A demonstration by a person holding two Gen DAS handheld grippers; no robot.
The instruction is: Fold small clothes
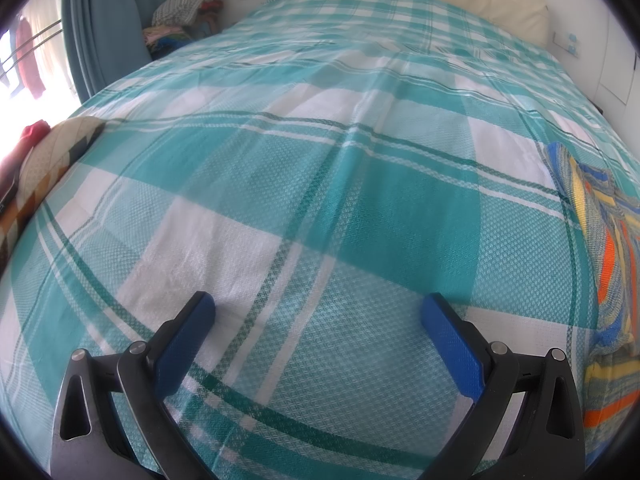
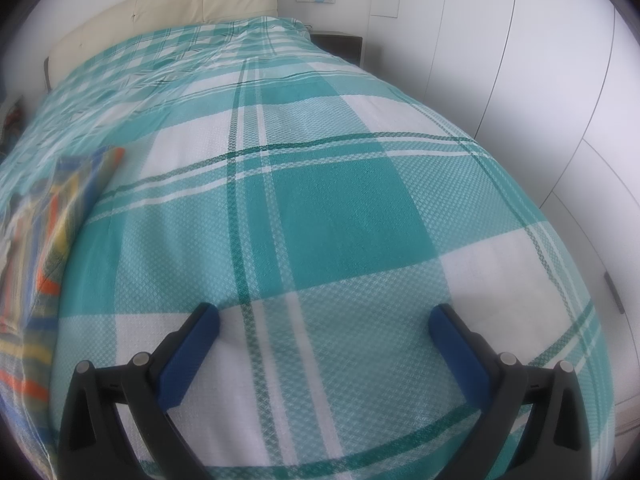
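A small striped garment point(image 1: 608, 248) in blue, yellow and orange lies on the teal-and-white checked bedspread point(image 1: 320, 160). It sits at the right edge of the left wrist view and at the left edge of the right wrist view, striped garment point(image 2: 44, 232), so it lies between the two grippers. My left gripper point(image 1: 318, 312) hovers over bare bedspread, open, with nothing between its blue pads. My right gripper point(image 2: 324, 320) is likewise open over the bedspread point(image 2: 340, 200), to the right of the garment.
A cream headboard point(image 2: 160, 0) stands at the far end of the bed. White wardrobe doors point(image 2: 540, 80) run along the bed's right side. A pile of folded textiles point(image 1: 180, 24) and a teal curtain point(image 1: 104, 20) are at the far left. A patterned cushion point(image 1: 44, 176) lies at the left edge.
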